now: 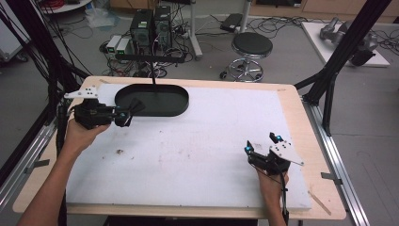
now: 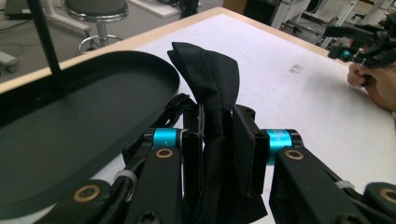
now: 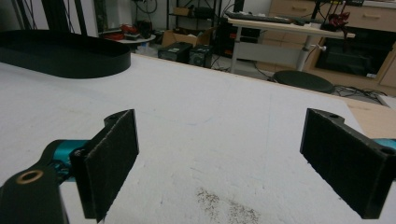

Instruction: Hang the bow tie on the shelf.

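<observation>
My left gripper is shut on a folded piece of black cloth, which sticks up between the jaws in the left gripper view. In the high view the black cloth hangs at the near left edge of the black oval tray. The tray lies just left of the jaws in the left gripper view. My right gripper rests low over the white mat at the front right, jaws wide open with nothing between them. Its pads frame bare mat in the right gripper view.
A white foam mat covers the wooden table. A thin black post rises over the tray. A small dark speck lies on the mat at left. A black stool, computers and cables stand on the floor beyond the table.
</observation>
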### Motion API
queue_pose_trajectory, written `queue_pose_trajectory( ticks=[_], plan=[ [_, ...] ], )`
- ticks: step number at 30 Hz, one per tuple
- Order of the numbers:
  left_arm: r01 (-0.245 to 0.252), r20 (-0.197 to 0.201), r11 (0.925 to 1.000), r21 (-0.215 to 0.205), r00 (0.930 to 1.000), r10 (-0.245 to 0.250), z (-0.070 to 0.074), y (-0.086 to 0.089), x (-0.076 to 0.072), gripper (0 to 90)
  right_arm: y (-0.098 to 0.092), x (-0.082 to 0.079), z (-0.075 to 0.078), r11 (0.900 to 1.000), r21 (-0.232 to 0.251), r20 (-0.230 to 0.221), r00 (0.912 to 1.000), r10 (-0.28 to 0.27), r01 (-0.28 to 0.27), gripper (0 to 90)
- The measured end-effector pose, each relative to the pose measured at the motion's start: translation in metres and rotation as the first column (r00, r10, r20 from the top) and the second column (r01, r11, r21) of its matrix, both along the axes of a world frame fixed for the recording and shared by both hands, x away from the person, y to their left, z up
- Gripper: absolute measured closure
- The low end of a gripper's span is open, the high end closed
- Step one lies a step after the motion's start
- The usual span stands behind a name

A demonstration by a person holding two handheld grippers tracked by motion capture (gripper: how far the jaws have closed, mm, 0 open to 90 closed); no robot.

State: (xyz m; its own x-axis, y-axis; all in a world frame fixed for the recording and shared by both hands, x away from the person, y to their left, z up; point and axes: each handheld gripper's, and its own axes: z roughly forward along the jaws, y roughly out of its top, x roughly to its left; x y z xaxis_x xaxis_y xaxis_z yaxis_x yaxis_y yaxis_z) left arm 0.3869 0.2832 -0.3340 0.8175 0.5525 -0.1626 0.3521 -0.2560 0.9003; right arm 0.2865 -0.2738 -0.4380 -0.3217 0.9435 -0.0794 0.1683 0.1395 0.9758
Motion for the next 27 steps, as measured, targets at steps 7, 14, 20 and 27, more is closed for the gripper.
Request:
queue_pose_trajectory(
  ticks=[7,14,20,27],
  plan=[
    [-0.005,0.003,1.0000,0.001,1.0000,0.005,0.010,0.001,0.015,74.1,0.000,0.000,0.000,1.000,-0.003,0.001,1.0000,0.001,-0.001,10.8],
    [-0.012,0.019,0.9999,0.005,0.9997,0.012,0.022,0.001,0.029,74.1,0.001,0.000,0.000,1.000,-0.007,0.004,1.0000,0.006,-0.006,10.8],
    [-0.029,0.035,0.9996,0.002,0.9990,0.029,0.036,0.003,0.046,74.1,0.002,0.000,0.000,1.000,-0.007,-0.001,1.0000,0.010,-0.010,10.8],
    [-0.053,0.053,0.9986,-0.007,0.9972,0.053,0.045,0.006,0.067,74.0,0.002,0.000,0.000,1.000,-0.008,-0.002,0.9999,0.010,-0.010,10.8]
  ],
)
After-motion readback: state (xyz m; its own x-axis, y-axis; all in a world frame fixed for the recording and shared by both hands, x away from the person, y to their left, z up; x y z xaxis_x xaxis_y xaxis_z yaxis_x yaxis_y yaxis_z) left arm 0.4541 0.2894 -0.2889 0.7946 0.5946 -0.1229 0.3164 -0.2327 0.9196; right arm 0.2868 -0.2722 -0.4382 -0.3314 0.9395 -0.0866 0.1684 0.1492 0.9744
